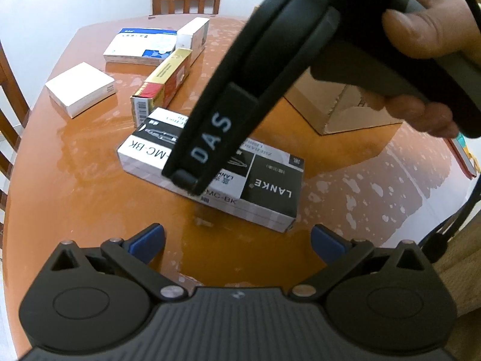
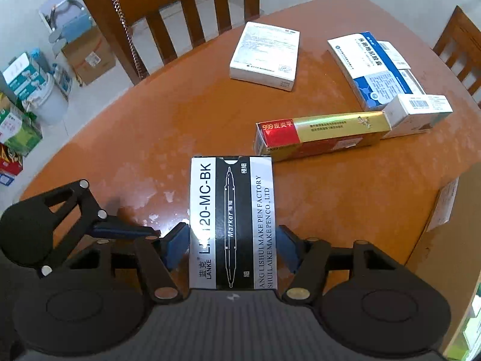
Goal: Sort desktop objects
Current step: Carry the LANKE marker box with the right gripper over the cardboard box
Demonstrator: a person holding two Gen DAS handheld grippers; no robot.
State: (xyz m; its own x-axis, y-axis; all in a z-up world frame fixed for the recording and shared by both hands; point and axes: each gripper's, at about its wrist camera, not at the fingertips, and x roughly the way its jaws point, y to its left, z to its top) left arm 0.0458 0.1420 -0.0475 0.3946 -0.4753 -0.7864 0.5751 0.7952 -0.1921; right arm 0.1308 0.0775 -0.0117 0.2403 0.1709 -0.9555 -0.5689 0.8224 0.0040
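While it lies flat on the worktop, marker box (image 2: pixel 231 222): black-and-white pack printed LANKE, sitting between the blue pads of the right tool, its far short end close to the red-and-gold box.
Right tool (image 2: pixel 233 248): pointed steeply down over the marker box; pads (image 2: pixel 176 246) stand beside the long sides with a thin gap showing on each side, so the box looks let go, not squeezed.
Right tool from the left view (image 1: pixel 192 180): black finger marked DAS reaches down to the near long edge of the marker box (image 1: pixel 270 192); a hand (image 1: pixel 421 30) grips its handle at upper right.
Left tool (image 1: pixel 237 243): spread wide, nothing between its blue pads, hovering over bare worktop just near of the marker box.
Red-and-gold box (image 2: pixel 323 134): long carton lying flat, just far and right of the marker box, its right end against a small white box (image 2: pixel 418 112).
Blue-and-white box (image 2: pixel 372 69): flat pack on the far right, beside the small white box.
White box (image 2: pixel 264 57): lies alone toward the far edge, well apart from the others.
Cardboard carton (image 1: pixel 345 108): brown, on the worktop to the right of the marker box in the left view.
Worktop (image 2: pixel 150 138): glossy orange-brown, rounded.
Chairs (image 2: pixel 168 15): wooden, at the far edge.
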